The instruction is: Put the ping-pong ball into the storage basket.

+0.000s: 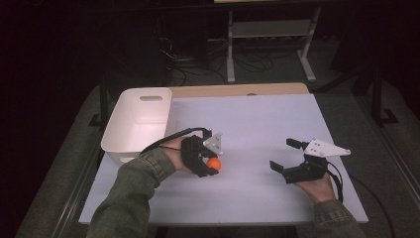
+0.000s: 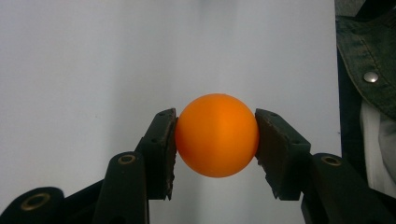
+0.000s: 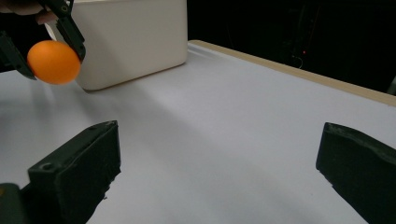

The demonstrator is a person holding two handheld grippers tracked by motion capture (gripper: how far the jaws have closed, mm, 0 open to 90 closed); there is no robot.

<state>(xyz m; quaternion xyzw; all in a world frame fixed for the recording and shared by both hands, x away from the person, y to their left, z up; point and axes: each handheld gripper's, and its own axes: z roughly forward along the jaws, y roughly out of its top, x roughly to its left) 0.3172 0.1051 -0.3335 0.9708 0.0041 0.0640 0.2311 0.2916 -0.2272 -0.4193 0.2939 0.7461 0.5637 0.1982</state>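
Note:
An orange ball (image 1: pixel 214 163) hangs just above the white tabletop (image 1: pixel 257 124), pinched between the two pads of my left gripper (image 1: pixel 212 166). In the left gripper view the ball (image 2: pixel 217 135) sits squarely between both black pads (image 2: pixel 164 149), with my left gripper (image 2: pixel 215 144) shut on it. The right gripper view shows the same ball (image 3: pixel 53 61) at upper left, lifted off the surface. My right gripper (image 1: pixel 283 154) rests at the table's right side, its jaws spread wide, and nothing lies between them in its own view (image 3: pixel 219 168).
A white plastic bin (image 1: pixel 138 121) with a handle slot stands at the table's back left, just behind my left hand; it shows as a white box (image 3: pixel 130 37) in the right gripper view. A wooden strip (image 1: pixel 237 89) runs along the far edge.

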